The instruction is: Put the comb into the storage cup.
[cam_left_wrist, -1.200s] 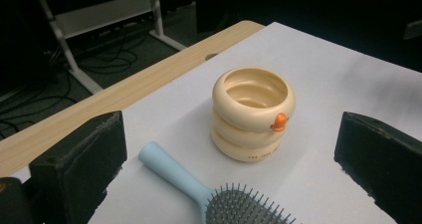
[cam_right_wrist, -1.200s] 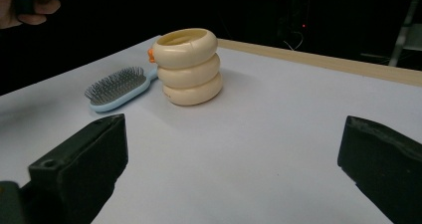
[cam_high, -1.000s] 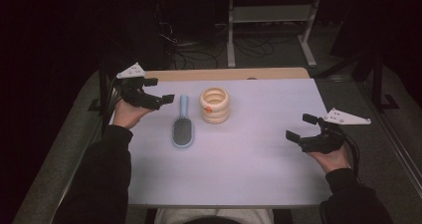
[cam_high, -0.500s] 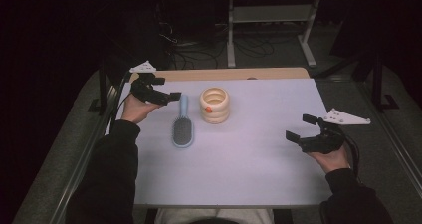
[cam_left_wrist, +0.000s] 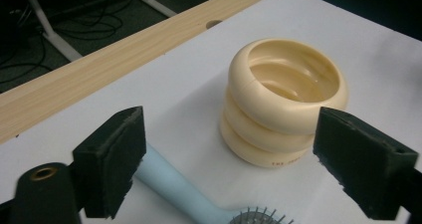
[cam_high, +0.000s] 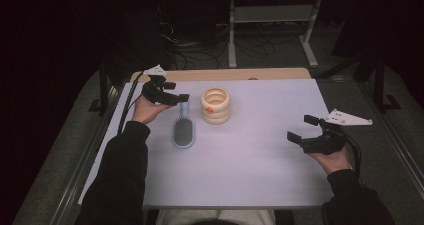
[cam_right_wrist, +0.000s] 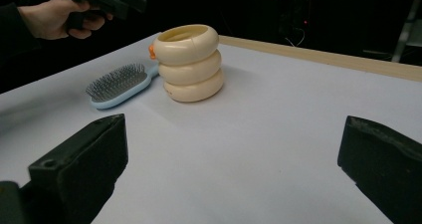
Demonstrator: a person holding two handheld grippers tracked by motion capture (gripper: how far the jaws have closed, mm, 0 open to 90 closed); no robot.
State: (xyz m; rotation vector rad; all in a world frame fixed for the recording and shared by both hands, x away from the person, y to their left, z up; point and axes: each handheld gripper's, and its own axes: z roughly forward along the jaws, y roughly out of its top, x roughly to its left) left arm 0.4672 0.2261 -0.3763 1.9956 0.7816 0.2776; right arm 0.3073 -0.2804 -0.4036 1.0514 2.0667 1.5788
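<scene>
The high view shows a white tabletop (cam_high: 240, 170) with a strip of bare wood along its far edge. A light blue hairbrush (cam_high: 183, 130) lies toward the far left corner, its bristle head toward the near edge and its handle pointing to the far edge. Just to the right of the handle stands a cream stack of three rings (cam_high: 216, 105), with a small orange spot on its left side; the stack and the brush look very close, but I cannot tell if they touch. The left gripper (cam_high: 176, 92) is held over the end of the handle, at the far left part of the tabletop. In the left gripper view the handle (cam_left_wrist: 174, 184) passes low between the two black jaws, and the stack (cam_left_wrist: 283, 99) stands beyond them. The jaws have just been closing a little, but they are spread wide and the pads do not press on the handle. The right gripper (cam_high: 300, 129) is held near the right edge of the tabletop, well apart from the brush and the rings. Its jaws are spread wide too, with nothing between them. In the right gripper view the brush (cam_right_wrist: 119, 84) and the stack (cam_right_wrist: 191, 62) are seen farther off, and the left hand (cam_right_wrist: 59, 17) is above them.
</scene>
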